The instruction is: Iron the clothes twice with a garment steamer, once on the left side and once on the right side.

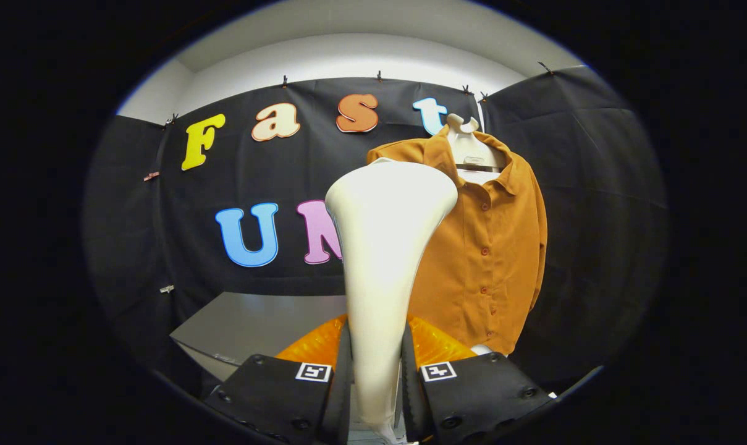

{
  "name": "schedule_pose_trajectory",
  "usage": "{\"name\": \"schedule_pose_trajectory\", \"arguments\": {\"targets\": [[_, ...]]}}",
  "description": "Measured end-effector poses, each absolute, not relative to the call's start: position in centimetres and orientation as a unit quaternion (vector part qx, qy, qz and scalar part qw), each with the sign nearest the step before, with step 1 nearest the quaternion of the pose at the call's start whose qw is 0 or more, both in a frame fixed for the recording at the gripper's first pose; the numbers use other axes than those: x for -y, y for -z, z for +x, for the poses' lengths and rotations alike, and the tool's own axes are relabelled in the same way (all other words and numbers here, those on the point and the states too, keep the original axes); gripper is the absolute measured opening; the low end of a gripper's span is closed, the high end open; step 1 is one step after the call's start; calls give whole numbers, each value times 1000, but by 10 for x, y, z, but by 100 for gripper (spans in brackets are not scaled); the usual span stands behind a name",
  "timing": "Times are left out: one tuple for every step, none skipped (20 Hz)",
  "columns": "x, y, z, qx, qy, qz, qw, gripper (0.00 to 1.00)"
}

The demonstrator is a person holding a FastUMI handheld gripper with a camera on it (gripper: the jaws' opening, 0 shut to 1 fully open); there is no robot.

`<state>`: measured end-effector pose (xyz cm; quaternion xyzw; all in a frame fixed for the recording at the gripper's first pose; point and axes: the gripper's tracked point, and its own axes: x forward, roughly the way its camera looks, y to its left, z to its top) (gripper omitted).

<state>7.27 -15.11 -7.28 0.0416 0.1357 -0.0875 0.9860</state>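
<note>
A white garment steamer (382, 247) stands upright between my fingers, its narrow handle clamped low down and its wide head flaring out above. My gripper (376, 364) is shut on that handle, with both fingers pressing its sides. Beyond the steamer hangs an orange-brown button shirt (484, 247) on a pale hanger (466, 133) against the black cloth wall. The steamer head covers the shirt's left shoulder and left front. I cannot tell whether the head touches the cloth. The shirt's button row and right side are in plain sight.
A grey table top (256, 324) lies below the wall to the left of the steamer. Black cloth walls (595, 185) close in the back and the right side.
</note>
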Motion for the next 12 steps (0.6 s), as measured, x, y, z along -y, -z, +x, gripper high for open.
{"name": "schedule_pose_trajectory", "arguments": {"targets": [[160, 74, 77, -136, 81, 43, 986, 38], [169, 77, 83, -139, 74, 41, 987, 38], [177, 79, 87, -141, 67, 40, 987, 38], [186, 83, 93, -144, 62, 38, 987, 38], [195, 86, 98, -146, 59, 39, 987, 38], [203, 88, 104, -147, 56, 42, 987, 38], [209, 91, 109, -149, 53, 45, 986, 38], [217, 94, 112, -151, 51, 49, 986, 38], [222, 100, 116, -157, 50, 51, 985, 38], [228, 106, 122, -163, 49, 54, 984, 38], [235, 111, 128, -169, 49, 57, 983, 38], [241, 116, 133, -174, 49, 59, 982, 38]]}}
